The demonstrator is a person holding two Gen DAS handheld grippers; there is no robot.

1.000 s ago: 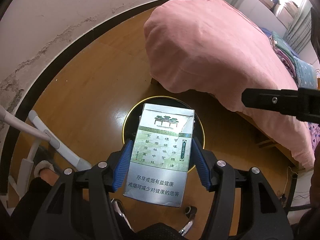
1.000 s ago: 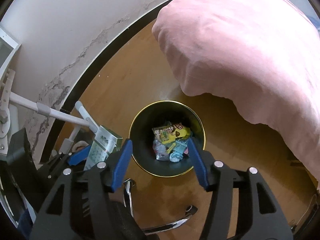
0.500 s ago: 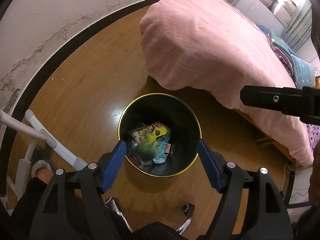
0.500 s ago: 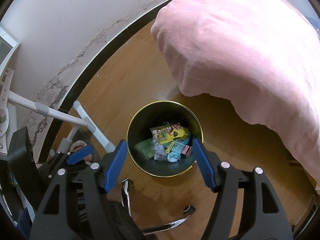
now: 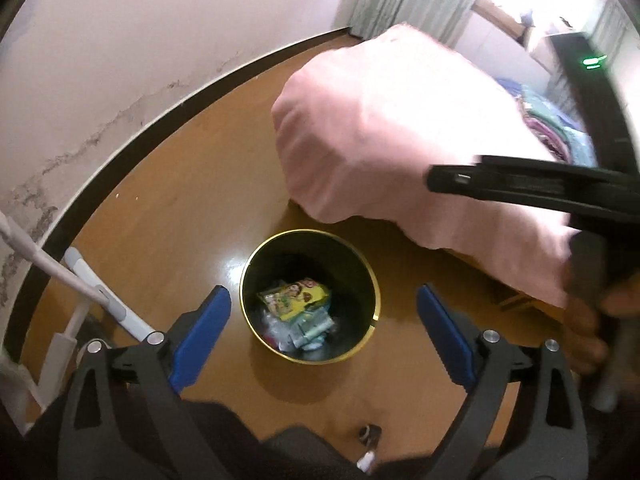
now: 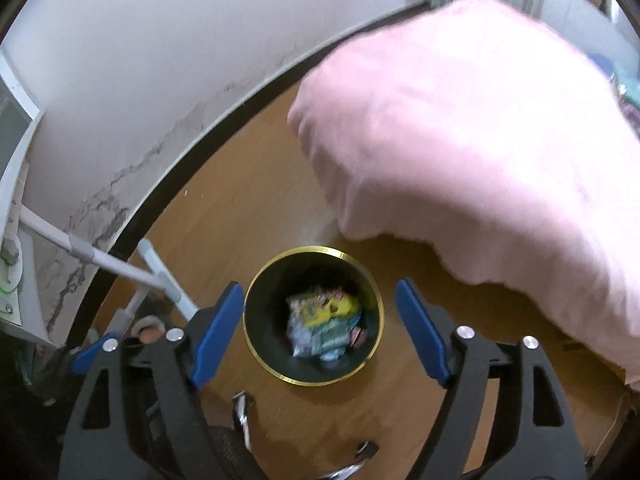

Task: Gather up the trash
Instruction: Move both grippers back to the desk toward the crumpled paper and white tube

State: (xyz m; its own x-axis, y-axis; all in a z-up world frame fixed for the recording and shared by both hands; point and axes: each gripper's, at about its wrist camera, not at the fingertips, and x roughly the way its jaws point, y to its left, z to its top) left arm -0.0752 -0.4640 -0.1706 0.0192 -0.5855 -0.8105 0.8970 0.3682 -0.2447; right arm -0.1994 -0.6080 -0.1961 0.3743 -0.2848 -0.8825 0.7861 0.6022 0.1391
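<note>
A black trash bin with a gold rim (image 5: 376, 292) (image 6: 312, 249) stands on the wooden floor. It holds colourful wrappers (image 5: 296, 294) (image 6: 324, 320) and a pale green pack (image 5: 316, 326). My left gripper (image 5: 322, 292) hangs above the bin, its jaws opening wide with nothing between the blue pads (image 5: 200, 336). My right gripper (image 6: 320, 286) hovers over the same bin, jaws also opening and empty. In the left wrist view the right gripper's black body (image 5: 520, 184) crosses the right side, held by a hand (image 5: 588, 320). The left gripper's pad (image 6: 86, 354) shows at lower left in the right wrist view.
A bed with a pink cover (image 5: 400, 132) (image 6: 480, 140) overhangs close to the right of the bin. White tube legs (image 5: 100, 300) (image 6: 160, 272) stand left of it by the cracked wall and black skirting (image 5: 180, 112). A caster (image 5: 368, 434) sits on the floor near the bottom edge.
The cigarette pack left my left jaws and dropped into the bin. Both grippers then rose and widened, so the bin looks smaller.
</note>
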